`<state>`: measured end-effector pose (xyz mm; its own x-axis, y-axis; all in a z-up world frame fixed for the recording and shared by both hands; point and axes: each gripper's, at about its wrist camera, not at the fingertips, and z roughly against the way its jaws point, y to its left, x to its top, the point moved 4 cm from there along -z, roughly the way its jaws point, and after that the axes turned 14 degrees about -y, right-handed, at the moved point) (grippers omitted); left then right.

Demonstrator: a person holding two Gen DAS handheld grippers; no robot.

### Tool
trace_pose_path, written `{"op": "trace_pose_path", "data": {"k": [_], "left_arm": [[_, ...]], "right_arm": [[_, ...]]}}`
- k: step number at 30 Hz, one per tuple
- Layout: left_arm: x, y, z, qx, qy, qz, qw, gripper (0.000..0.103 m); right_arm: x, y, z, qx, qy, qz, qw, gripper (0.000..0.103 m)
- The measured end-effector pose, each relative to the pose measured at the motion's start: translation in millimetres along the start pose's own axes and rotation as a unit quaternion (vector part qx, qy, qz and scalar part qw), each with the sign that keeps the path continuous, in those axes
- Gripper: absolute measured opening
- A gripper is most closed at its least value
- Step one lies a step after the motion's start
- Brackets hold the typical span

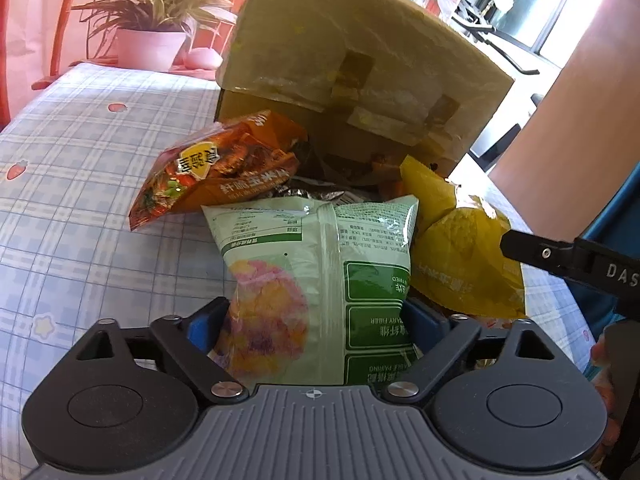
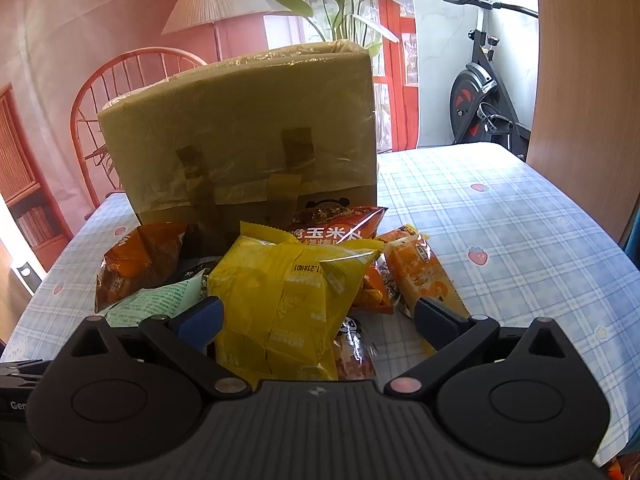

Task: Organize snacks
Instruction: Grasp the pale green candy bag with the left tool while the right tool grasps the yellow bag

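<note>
Holding two grippers over a checked tablecloth (image 2: 500,216), we face a heap of snack bags piled against a taped cardboard box (image 2: 240,136). Our left gripper (image 1: 316,320) has its blue pads pressed on both sides of a pale green snack bag (image 1: 316,264), which lies printed side up at the front of the heap. Our right gripper (image 2: 316,316) stands with its jaws spread wide; a yellow snack bag (image 2: 280,292) lies between them, touching the left pad but apart from the right one. Orange bags (image 1: 208,168) lean behind, just beside the box. A potted plant (image 1: 156,20) sits beyond the table's far edge.
</note>
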<state>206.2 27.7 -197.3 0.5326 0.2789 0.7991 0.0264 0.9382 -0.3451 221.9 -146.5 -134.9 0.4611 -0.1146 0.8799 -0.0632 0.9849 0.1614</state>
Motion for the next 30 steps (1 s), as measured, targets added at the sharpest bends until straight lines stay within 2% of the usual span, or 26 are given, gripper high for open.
{"op": "trace_pose_path", "data": {"k": [8,16,21,30], "left_arm": [[-0.4,7.2,6.5,-0.005,-0.013,0.021,0.9997,0.081],[-1.9,10.4,10.2,-0.011,-0.019,0.022,0.9995,0.079],[-2.6,12.6,12.3,-0.014,-0.022,0.025,0.9993,0.078],[-2.4,9.5,16.3,-0.025,-0.027,0.017,0.9992,0.076]], "right_arm": [[3.5,13.1,-12.0,0.007,-0.006,0.018,1.000,0.103],[-6.1,28.8,-35.0,-0.001,0.010,0.031,0.999,0.103],[-13.1,28.3,-44.3,-0.007,0.017,0.017,1.000,0.103],[-15.6,22.4,-29.4,0.002,0.001,-0.005,1.000,0.087]]}}
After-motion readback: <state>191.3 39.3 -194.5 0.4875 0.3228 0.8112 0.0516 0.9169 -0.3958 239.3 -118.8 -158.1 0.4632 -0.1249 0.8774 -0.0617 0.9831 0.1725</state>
